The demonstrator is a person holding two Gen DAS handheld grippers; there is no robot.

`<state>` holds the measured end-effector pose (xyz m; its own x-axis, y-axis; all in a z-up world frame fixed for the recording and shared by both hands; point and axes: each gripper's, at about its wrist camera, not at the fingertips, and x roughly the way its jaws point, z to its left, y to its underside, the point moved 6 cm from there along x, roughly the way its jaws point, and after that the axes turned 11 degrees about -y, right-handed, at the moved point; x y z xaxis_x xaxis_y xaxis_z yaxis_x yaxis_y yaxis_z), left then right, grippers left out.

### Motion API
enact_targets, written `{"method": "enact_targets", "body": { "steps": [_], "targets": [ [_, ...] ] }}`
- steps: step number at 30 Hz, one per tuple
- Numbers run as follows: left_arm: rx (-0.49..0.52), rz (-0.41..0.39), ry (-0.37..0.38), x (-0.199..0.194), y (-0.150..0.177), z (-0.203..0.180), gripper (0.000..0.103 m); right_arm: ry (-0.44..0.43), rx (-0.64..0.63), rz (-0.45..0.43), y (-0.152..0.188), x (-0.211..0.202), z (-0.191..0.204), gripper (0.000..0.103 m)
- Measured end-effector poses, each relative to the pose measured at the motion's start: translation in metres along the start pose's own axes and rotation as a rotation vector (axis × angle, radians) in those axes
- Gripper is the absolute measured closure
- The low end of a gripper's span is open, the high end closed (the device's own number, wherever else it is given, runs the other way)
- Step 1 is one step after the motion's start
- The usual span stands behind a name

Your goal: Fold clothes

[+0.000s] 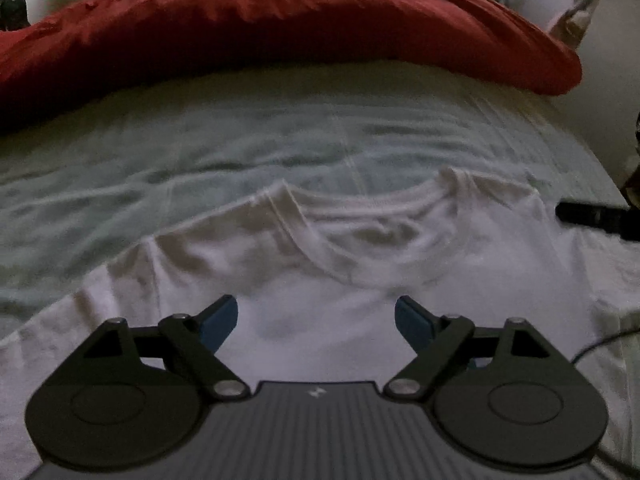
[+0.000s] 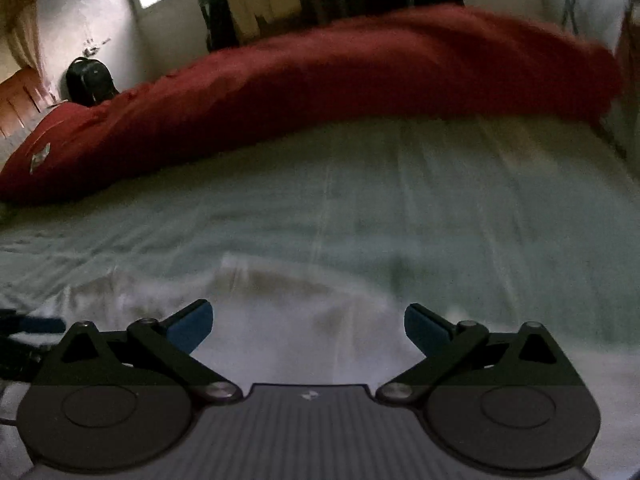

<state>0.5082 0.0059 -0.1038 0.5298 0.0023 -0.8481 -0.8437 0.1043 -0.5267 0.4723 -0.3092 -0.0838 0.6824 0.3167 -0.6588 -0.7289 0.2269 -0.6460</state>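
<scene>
Hovering wide open and empty, the left tool (image 1: 316, 316) and right tool (image 2: 308, 322) face the white cotton T-shirt (image 1: 320, 288) lying flat below them on the bed (image 1: 200, 152); next, each should pinch an edge.

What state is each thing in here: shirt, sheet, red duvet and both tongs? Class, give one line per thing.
Shirt: white, spread flat on the bed, unfolded, collar away from the camera.
Sheet: pale green, wrinkled, lying under the shirt.
Red duvet: bunched along the far side of the bed.
Left tongs: open over the shirt, gripping nothing.
Right tongs: open over the shirt, gripping nothing.
</scene>
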Motion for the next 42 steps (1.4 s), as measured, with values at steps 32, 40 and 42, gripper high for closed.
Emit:
{"method": "enact_targets", "body": {
  "steps": [32,40,42],
  "targets": [
    [0.113,0.076,-0.031,-0.024,0.049,-0.045,0.012,0.32,0.069,-0.027,0.104,-0.135,-0.179,0.0],
    [0.17,0.018,0.002,-0.039,0.032,-0.081,0.012,0.322,0.025,-0.06,0.075,-0.146,-0.193,0.0],
    [0.177,0.033,0.018,-0.035,0.034,-0.09,0.012,0.307,0.004,-0.045,0.073,-0.136,-0.2,0.0]
  ]
}}
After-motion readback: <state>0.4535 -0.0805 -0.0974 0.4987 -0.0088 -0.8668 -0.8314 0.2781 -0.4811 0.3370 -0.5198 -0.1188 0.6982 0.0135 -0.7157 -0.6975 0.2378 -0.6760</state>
